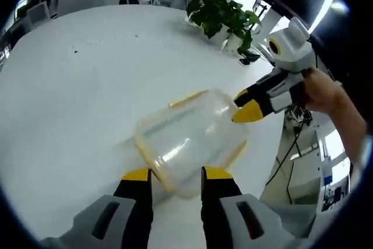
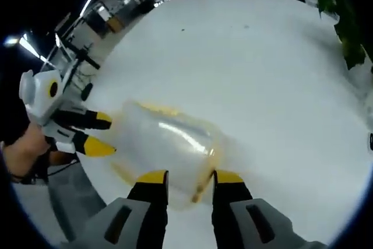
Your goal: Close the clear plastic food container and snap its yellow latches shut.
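where the left gripper point(image 1: 176, 174) rises at 6 o'clock in the left gripper view, its yellow-tipped jaws stand apart at the near rim of the clear plastic container point(image 1: 189, 141). container: yellow-edged, on the white table point(image 1: 76, 91). right gripper point(image 1: 245, 104): at 3 o'clock, touching the far end, jaws parted. right gripper view: own jaws apart at the container's blurred near edge; whether they grip it, cannot tell. potted plant point(image 1: 224, 14): 1 o'clock, far.
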